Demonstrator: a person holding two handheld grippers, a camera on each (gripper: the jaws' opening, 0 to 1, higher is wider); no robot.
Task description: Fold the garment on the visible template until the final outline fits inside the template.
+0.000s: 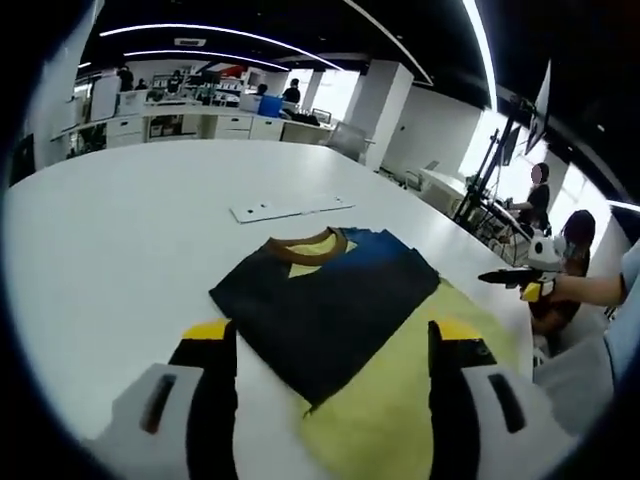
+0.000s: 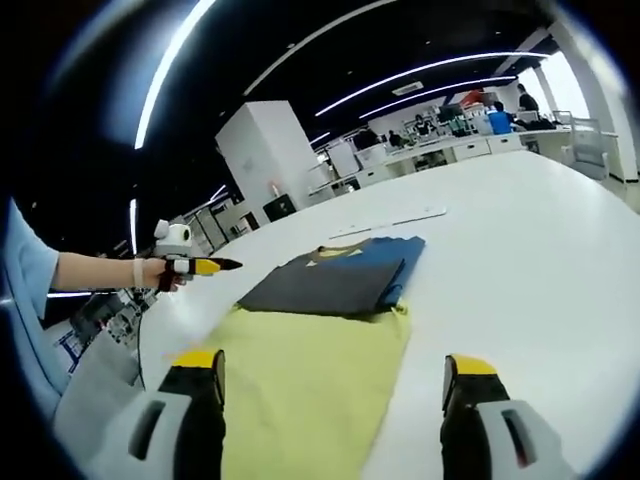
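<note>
At frame centre, the folded garment (image 1: pixel 330 300) is laid on the yellow template (image 2: pixel 300 390) for comparison, both grippers' jaws held spread and empty.

Bright ceiling strip lights (image 1: pixel 200 30), window glare, fisheye-warped edges, mild blur

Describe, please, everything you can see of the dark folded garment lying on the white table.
The dark T-shirt is folded into a rough rectangle, soft fabric in dark navy with a blue patch near its brown-trimmed collar and a yellow lining inside the neck. It lies flat on the yellow template, which sits on the white table. Neither gripper touches it.
</note>
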